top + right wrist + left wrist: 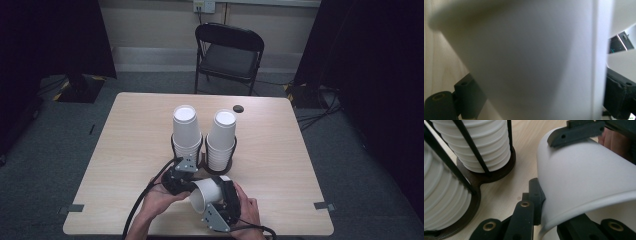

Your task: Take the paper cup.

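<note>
**White paper cup held on its side between both grippers**

White paper cup [209, 195] lies tilted above the near edge of the pale wooden table [125, 150], its open mouth toward the person and its long axis running toward the two stacks of white cups [184, 131] in their black wire holder [202, 162]. The left gripper [176, 179] has its jaws closed tight on the cup's rim wall. The right gripper [220, 212] spans the cup's body with wide jaws; whether its pads press, I cannot tell.
</note>
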`<state>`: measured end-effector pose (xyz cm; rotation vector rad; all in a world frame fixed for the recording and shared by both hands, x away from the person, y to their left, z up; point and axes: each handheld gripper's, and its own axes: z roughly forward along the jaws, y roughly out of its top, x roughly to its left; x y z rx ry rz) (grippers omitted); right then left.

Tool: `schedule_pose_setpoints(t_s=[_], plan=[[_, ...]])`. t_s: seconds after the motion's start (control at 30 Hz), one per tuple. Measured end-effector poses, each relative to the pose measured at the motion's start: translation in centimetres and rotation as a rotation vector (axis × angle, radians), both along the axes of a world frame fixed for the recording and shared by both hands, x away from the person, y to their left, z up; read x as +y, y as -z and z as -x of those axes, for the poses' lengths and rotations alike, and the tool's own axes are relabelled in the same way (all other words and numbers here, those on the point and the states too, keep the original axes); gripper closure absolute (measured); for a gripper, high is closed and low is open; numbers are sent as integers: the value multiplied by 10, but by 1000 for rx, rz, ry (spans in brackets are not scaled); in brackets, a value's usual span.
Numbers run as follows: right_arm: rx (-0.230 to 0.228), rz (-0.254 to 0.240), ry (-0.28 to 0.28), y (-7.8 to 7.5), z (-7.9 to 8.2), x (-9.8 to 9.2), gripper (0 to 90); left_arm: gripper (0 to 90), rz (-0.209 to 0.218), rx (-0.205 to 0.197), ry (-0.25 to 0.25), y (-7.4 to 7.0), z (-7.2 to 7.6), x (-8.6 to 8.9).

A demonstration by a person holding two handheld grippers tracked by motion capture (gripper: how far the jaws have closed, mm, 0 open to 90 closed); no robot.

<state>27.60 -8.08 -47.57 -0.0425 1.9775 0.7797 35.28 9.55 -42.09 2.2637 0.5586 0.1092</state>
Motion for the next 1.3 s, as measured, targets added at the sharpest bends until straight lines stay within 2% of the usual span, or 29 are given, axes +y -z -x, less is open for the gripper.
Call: schedule_pose_setpoints(t_s=[0.23,0.33,0.43,0.6,0.7,0.77,0.9,1.0,1.03,1.27,1.3], plan=[[-44,-1,-34,1,3,5,96,862,-1,44,-12,-1,-5,-3],[-54,-28,-55,0,2,6,95,864,7,63,-28,-1,-6,-4],[-64,-30,-64,-1,3,9,95,861,0,81,-33,-2,-8,-5],[-75,-38,-65,-2,5,13,95,852,27,112,-60,-1,-10,-4],[-77,-46,-68,-2,4,13,91,853,13,106,-70,0,-10,-5],[-81,-34,-69,-2,4,15,91,853,31,111,-80,2,-10,-4],[-68,-30,-67,-2,4,16,100,852,33,114,-91,4,-10,-3],[-52,-41,-69,-2,4,14,107,848,55,131,-93,6,-11,-2],[-53,-43,-71,-2,4,14,108,845,74,138,-96,7,-11,-2],[-27,-102,-66,-4,2,9,112,840,116,119,-105,7,-10,-2],[-23,-109,-64,-4,2,9,112,840,132,113,-113,7,-9,-2]])
